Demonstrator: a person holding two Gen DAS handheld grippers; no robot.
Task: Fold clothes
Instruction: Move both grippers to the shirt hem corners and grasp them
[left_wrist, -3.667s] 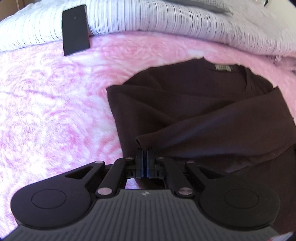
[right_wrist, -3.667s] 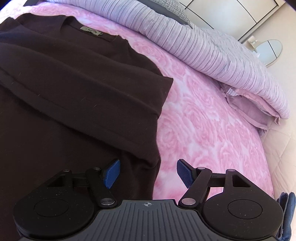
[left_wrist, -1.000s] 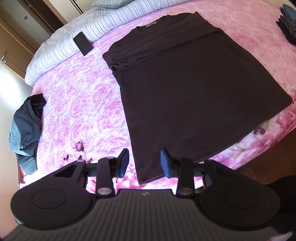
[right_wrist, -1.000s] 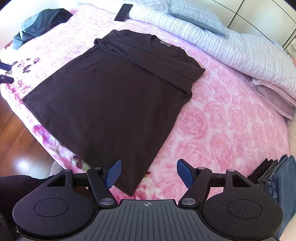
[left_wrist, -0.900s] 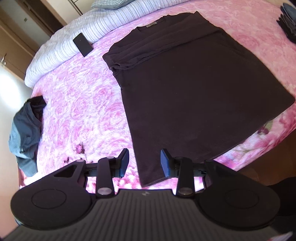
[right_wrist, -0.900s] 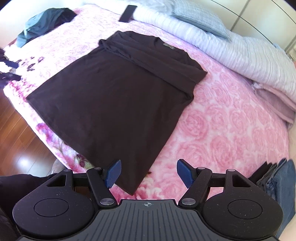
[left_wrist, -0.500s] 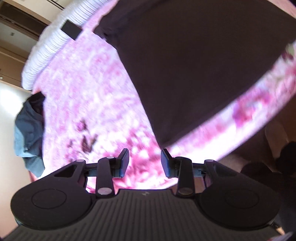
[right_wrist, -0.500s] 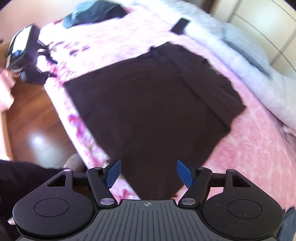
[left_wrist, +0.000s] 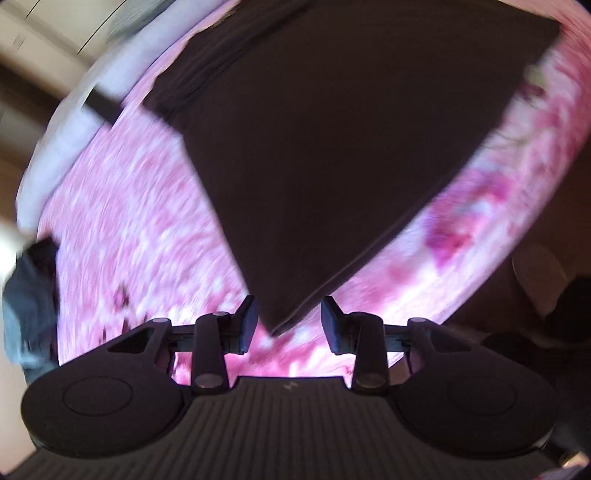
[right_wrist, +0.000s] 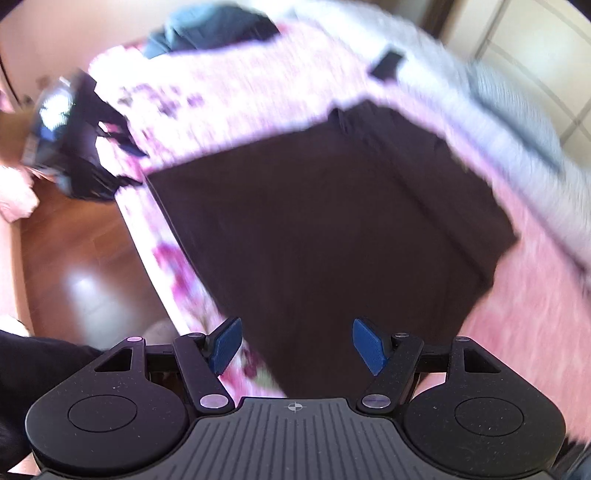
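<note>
A dark brown T-shirt (left_wrist: 332, 147) lies flat on the pink floral bedspread (left_wrist: 147, 229), sleeves folded in, hem toward me. My left gripper (left_wrist: 288, 325) is open, with the shirt's near left hem corner between its fingers; contact cannot be told. In the right wrist view the same shirt (right_wrist: 332, 229) fills the middle. My right gripper (right_wrist: 295, 345) is open over the shirt's near right hem corner at the bed's edge. The left gripper also shows in the right wrist view (right_wrist: 74, 147) at the far left hem corner. Both views are motion-blurred.
A black phone (right_wrist: 386, 64) lies by the striped white duvet (right_wrist: 517, 122) at the head of the bed. A grey-blue garment (left_wrist: 26, 295) is heaped at the left bed edge. Wooden floor (right_wrist: 74, 266) lies below the bed's edge.
Both grippers have dropped toward the shirt's hem corners. The left one now has the left corner between its open fingers. The right one has swung over the right corner.
</note>
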